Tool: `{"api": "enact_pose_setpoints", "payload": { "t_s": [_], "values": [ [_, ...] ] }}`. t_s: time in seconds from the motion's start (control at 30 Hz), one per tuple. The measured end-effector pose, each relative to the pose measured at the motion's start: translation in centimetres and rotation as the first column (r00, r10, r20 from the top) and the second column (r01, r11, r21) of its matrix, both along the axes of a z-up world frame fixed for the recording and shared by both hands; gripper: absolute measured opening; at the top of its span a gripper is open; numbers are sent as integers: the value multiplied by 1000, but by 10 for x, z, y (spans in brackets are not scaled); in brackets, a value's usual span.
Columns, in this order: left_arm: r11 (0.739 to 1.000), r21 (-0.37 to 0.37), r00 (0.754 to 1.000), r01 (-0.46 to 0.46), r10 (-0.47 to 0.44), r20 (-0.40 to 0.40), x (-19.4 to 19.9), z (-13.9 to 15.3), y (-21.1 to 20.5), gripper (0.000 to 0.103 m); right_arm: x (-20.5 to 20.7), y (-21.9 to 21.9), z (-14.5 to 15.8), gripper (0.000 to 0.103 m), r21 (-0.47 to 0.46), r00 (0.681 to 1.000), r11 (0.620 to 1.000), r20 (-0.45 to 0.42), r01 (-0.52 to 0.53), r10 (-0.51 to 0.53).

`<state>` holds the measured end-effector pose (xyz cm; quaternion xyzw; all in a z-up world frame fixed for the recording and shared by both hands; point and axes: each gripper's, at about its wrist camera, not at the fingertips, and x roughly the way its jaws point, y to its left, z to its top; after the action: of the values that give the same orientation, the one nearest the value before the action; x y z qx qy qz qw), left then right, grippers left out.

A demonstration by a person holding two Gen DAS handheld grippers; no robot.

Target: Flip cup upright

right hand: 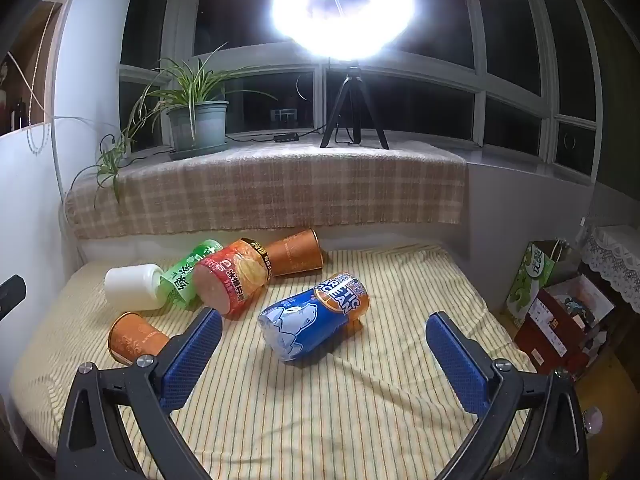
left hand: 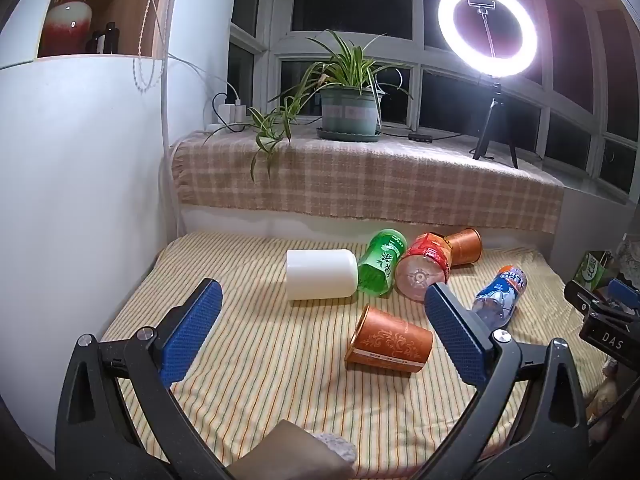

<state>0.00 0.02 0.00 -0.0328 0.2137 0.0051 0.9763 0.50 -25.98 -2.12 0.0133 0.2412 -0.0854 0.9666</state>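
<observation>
Several cups lie on their sides on a striped cloth (left hand: 260,360). In the left wrist view an orange patterned cup (left hand: 388,340) lies nearest, just ahead between my left gripper's (left hand: 320,332) open blue fingers, with a white cup (left hand: 321,274), a green cup (left hand: 382,262), a red cup (left hand: 424,266), a second orange cup (left hand: 464,246) and a blue cup (left hand: 500,294) beyond. In the right wrist view the blue cup (right hand: 314,316) lies just ahead of my open, empty right gripper (right hand: 324,348). The near orange cup (right hand: 134,336) lies to its left.
A checked cloth covers the window ledge (left hand: 360,184) behind, with a potted plant (left hand: 348,108) and a ring light on a tripod (left hand: 488,20). A white wall (left hand: 80,200) bounds the left. Boxes and a green carton (right hand: 532,280) stand beside the right edge.
</observation>
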Motion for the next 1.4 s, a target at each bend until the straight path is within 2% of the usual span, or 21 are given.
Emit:
{"api": "enact_pose_setpoints", "payload": {
  "t_s": [1.4],
  "values": [
    [1000, 12, 1000, 0, 0, -11, 7, -6, 2, 103, 3, -1, -2, 103, 15, 1000, 1000, -16, -1, 1]
  ]
}}
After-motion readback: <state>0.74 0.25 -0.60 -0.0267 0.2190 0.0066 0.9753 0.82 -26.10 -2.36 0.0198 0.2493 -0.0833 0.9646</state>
